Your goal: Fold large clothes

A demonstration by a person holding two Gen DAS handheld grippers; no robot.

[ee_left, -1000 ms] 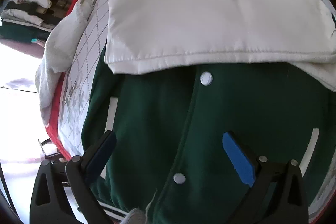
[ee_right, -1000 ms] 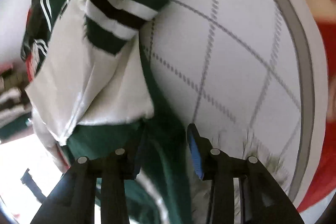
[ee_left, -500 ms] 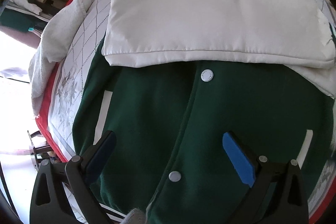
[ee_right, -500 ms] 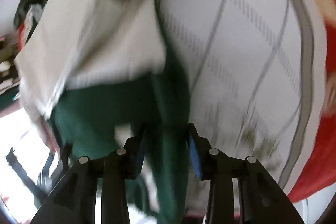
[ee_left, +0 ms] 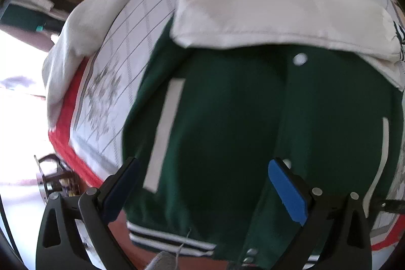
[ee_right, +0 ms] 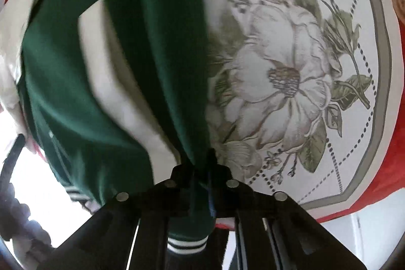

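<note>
Tongs first: our right tongs [ee_right: 200, 168] are pinched tight on the near edge of the green jacket [ee_right: 106, 92], just above its striped hem [ee_right: 186, 243]. Our left tongs [ee_left: 202, 184] are spread wide, nothing between them, hovering over the jacket [ee_left: 227, 118] near its bottom hem. We see the jacket lying front-up on the bed [ee_left: 121, 62], white sleeves [ee_left: 265, 9] folded across its far half. A flower print [ee_right: 281, 82] on the bed cover shows right of the jacket, and a white garment [ee_left: 86, 24] sits on the left edge.
</note>
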